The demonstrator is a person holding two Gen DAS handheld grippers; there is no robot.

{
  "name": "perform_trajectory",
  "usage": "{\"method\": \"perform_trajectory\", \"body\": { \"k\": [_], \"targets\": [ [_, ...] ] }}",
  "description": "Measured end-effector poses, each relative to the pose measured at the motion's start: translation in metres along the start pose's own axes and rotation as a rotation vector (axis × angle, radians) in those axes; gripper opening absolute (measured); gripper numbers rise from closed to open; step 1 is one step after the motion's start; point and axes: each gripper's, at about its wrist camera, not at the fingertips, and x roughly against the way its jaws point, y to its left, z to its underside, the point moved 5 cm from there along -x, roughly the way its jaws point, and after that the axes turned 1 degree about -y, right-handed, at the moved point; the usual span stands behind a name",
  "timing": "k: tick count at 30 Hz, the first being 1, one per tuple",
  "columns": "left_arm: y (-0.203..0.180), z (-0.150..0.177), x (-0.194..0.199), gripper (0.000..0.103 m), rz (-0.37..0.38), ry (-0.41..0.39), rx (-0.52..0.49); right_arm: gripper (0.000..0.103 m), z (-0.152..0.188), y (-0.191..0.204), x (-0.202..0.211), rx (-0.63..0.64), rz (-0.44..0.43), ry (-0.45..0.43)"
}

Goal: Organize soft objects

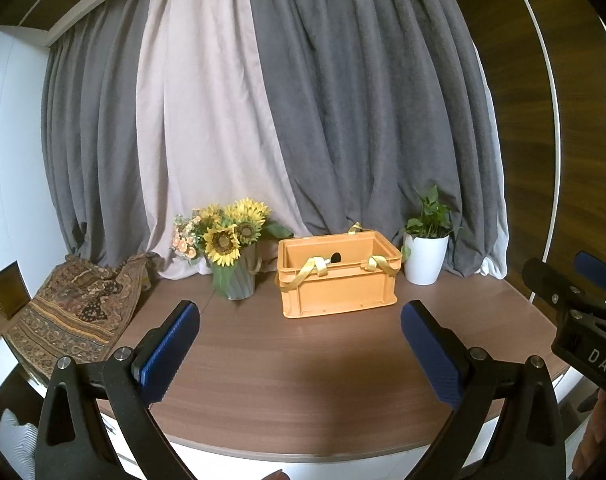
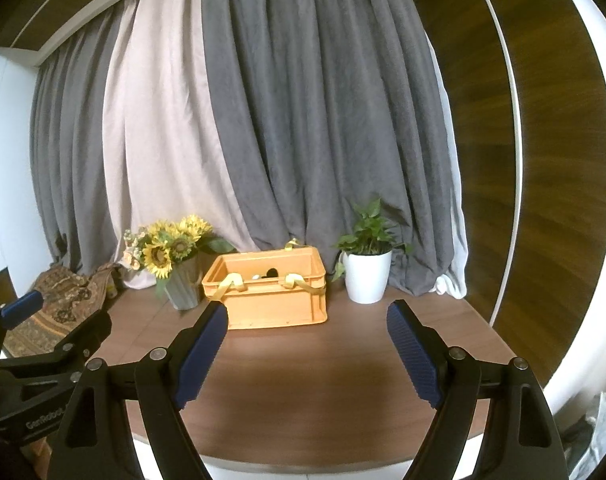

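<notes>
Both the left gripper [image 1: 301, 344] and right gripper [image 2: 307, 346] gape wide and empty over the brown table [image 1: 303, 384], the orange crate [image 1: 339, 276] sitting at twelve o'clock ahead.

Brown wood-grain tabletop [image 1: 303, 360], curved front edge with a pale rim. Along the back, left to right: patterned cloth [image 1: 79, 312] heaped at the left end and draped toward the edge; grey vase of sunflowers [image 1: 233, 248]; orange crate [image 1: 339, 284] with yellow straps over its rim, something dark and something pale inside; white pot with a green plant [image 1: 425, 256]. Crate sits between vase and pot, near both. Front half bare.
</notes>
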Motion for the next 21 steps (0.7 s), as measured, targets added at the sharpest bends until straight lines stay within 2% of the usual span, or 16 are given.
{"method": "perform_trajectory", "body": {
  "k": [21],
  "targets": [
    [-0.0026,0.0007,0.0023,0.103,-0.005,-0.007,-0.001,0.083,0.0012,-0.0046,0.0043,-0.008,0.006,-0.005]
  ]
}}
